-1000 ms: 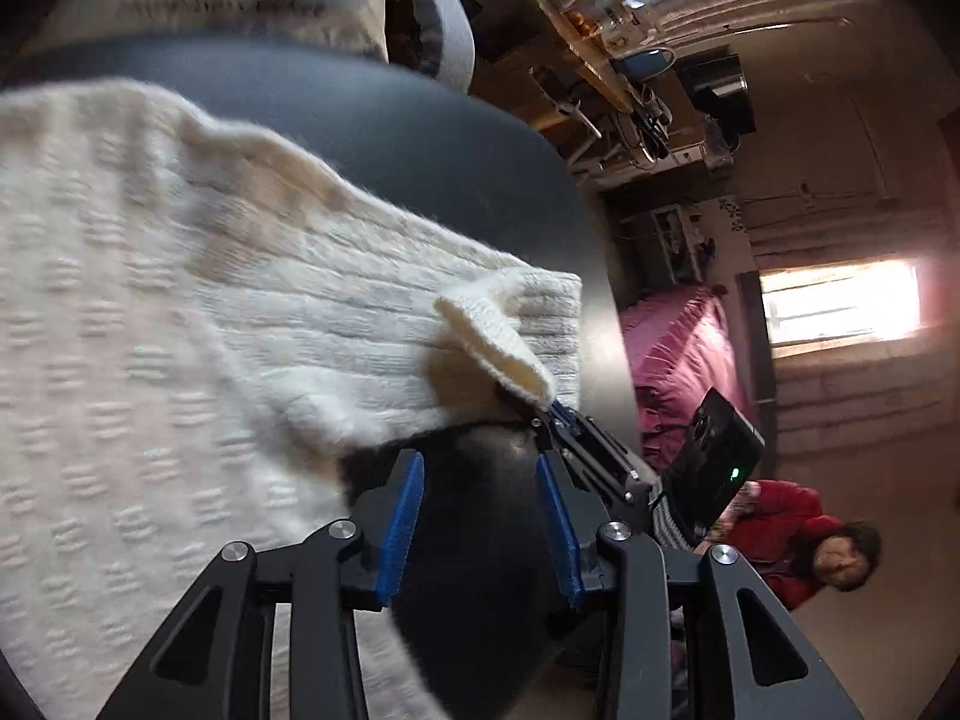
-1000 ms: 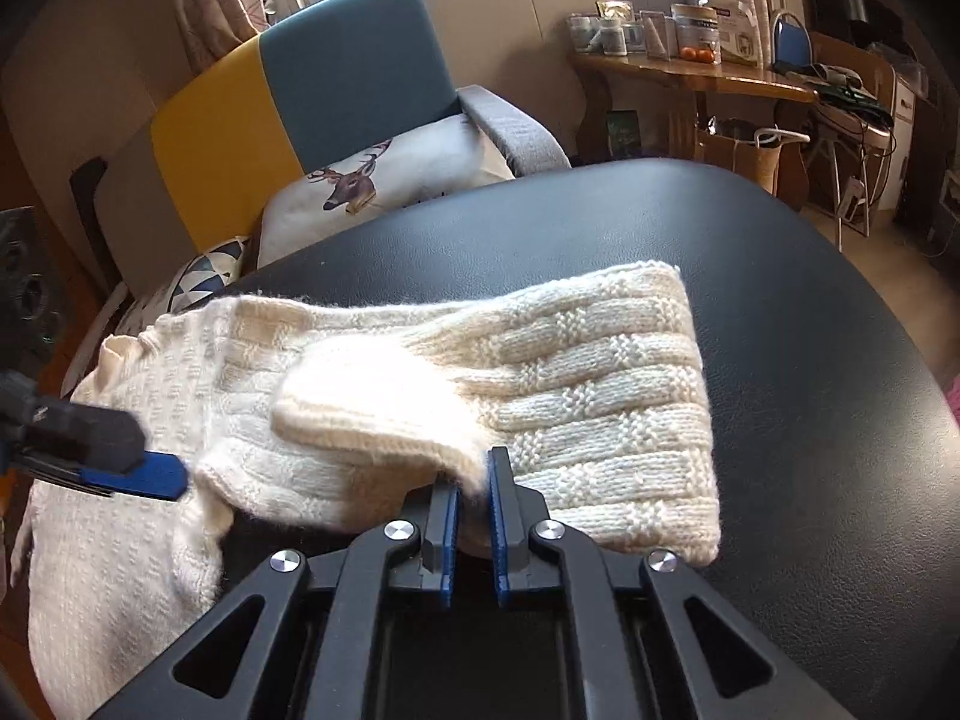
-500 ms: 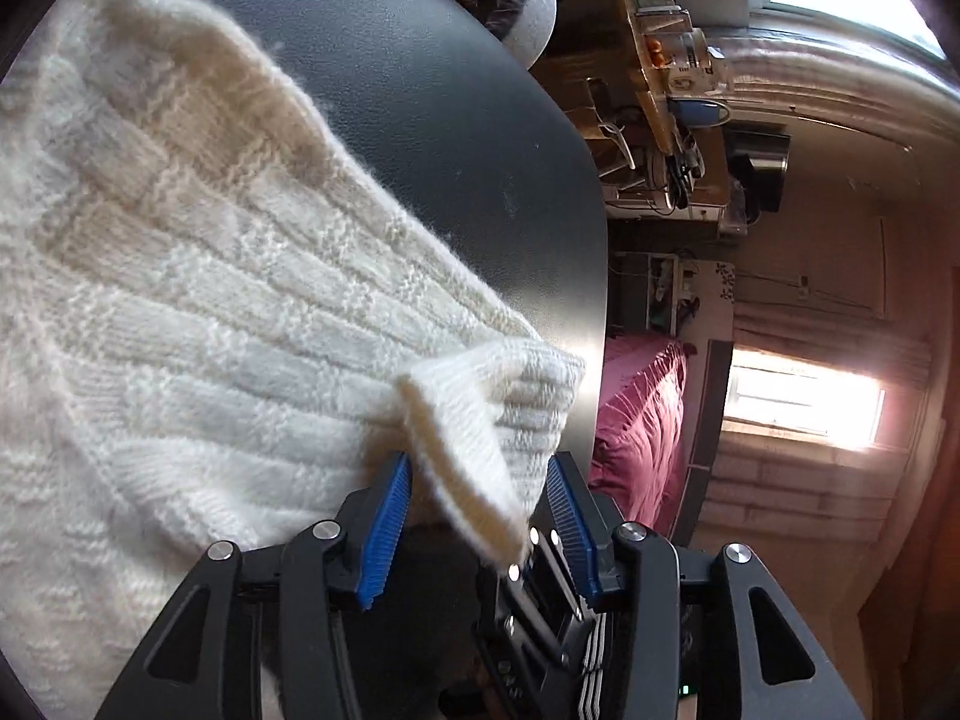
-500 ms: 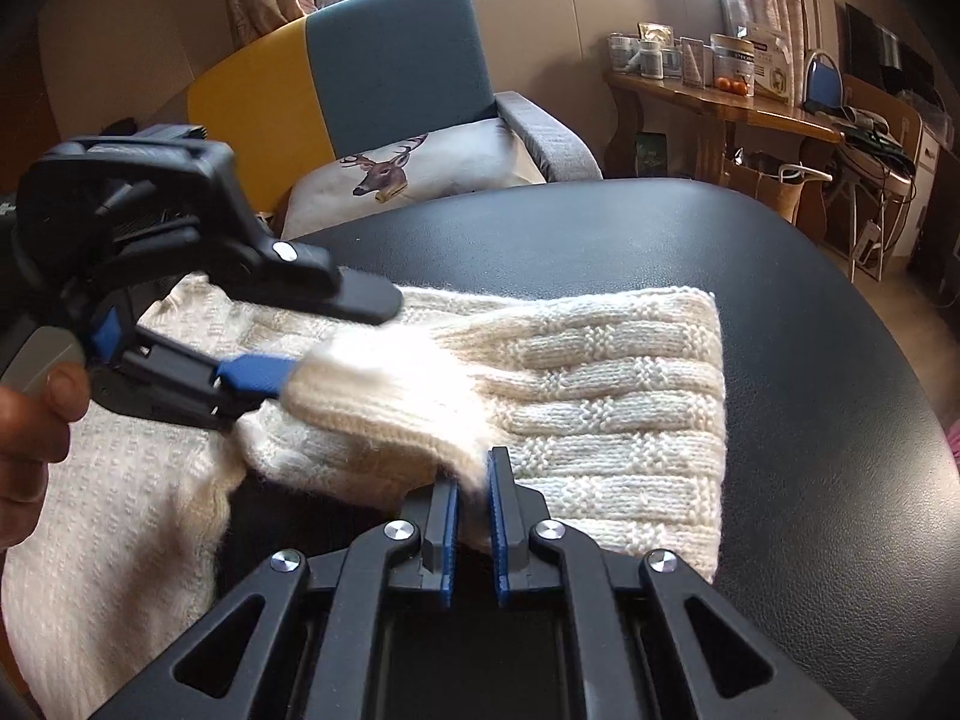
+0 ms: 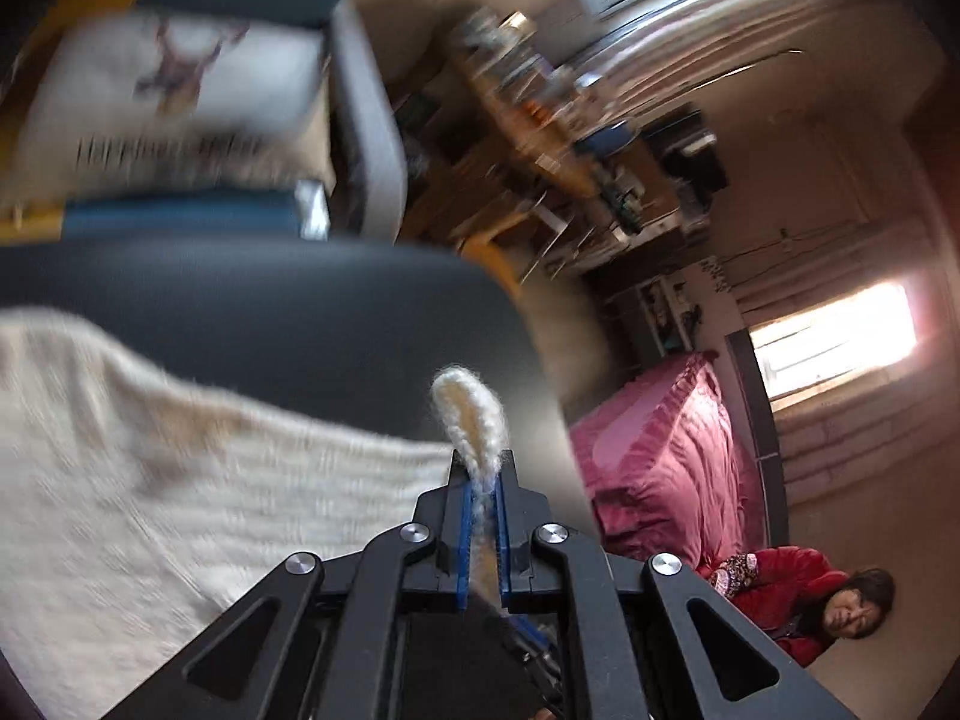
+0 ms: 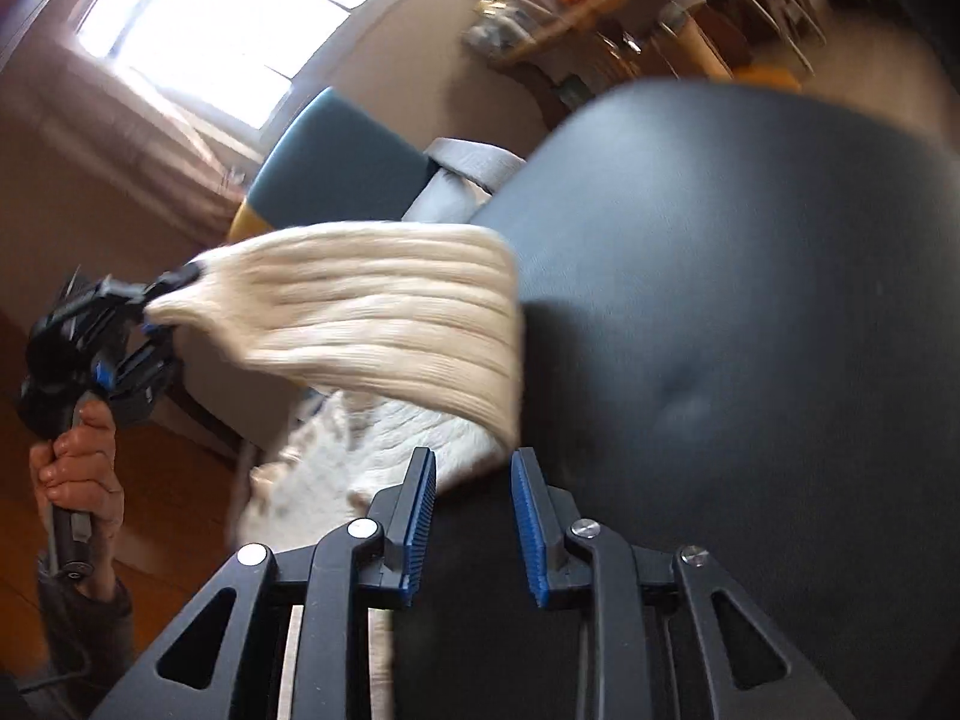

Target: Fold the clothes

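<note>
Both wrist cameras look down along their fingers, close over the black table (image 5: 288, 312); the cream sweater (image 6: 372, 324) at nine o'clock is shared.

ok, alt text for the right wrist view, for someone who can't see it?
The right gripper, jaws opening and nothing pinched between its blue pads, points over a black table. To the left, the left gripper, held in a hand, lifts the ribbed end of a cream knit sweater off the table. The frame is motion-blurred.

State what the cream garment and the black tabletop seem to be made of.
Garment: likely wool or acrylic knit, matte and fuzzy; ribbed rows and stray fibres show. Tabletop: smooth, dark, faintly glossy, perhaps leatherette or plastic; soft highlights, one shallow dimple.
</note>
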`<state>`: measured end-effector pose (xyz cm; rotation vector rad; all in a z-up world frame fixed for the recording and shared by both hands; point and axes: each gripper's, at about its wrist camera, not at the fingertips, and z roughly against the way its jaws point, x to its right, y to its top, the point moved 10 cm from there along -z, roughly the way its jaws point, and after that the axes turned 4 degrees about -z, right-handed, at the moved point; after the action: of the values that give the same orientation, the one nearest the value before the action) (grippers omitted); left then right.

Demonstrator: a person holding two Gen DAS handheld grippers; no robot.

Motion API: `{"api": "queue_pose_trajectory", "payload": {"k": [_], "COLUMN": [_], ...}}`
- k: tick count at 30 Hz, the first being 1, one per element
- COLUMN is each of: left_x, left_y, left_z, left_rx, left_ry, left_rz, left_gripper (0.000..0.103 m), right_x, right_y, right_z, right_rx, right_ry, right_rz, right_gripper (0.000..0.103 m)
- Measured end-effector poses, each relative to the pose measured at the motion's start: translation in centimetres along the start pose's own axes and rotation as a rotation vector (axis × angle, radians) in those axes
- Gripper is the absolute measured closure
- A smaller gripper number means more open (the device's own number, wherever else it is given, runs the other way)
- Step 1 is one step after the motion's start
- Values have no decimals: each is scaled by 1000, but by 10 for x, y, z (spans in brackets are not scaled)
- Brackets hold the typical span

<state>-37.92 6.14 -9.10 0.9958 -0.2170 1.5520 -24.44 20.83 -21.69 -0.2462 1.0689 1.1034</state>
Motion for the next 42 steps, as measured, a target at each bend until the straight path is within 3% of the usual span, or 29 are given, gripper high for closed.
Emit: {"api": "queue_pose_trajectory", "payload": {"k": [4,9,12,14,16,24,27,32,37,42], "left_x": [11,-17,-40,-49,-55,-87,-94,-114,-176,-283], "left_y": [43,68,68,64,60,48,41,24,-10,-63], "left_z": [68,131,163,183,199,257,274,300,304,283], "left_rx": [127,216,251,281,309,362,381,399,368,287], "left_ry": [31,72,82,68,54,16,3,18,101,187], "left_rz": [-59,-28,-12,-12,-13,11,12,10,56,251], "left_gripper": [97,97,97,97,97,97,97,97,96,96], "right_x": [-1,-29,-45,-56,-67,-94,-88,-86,-88,-94], "right_y": [-14,-26,-34,-41,-47,-70,-65,-58,-61,-64], "right_z": [-14,-38,-57,-71,-85,-137,-153,-168,-170,-170], "right_rx": [-57,-95,-88,-93,-97,-115,-72,-60,-80,-96], "right_ry": [138,319,414,424,434,418,395,333,281,224], "right_rz": [-219,-432,-592,-636,-681,-794,-822,-761,-648,-548], "right_gripper": [74,66,44,23,19,19,19,19,20,20]}}
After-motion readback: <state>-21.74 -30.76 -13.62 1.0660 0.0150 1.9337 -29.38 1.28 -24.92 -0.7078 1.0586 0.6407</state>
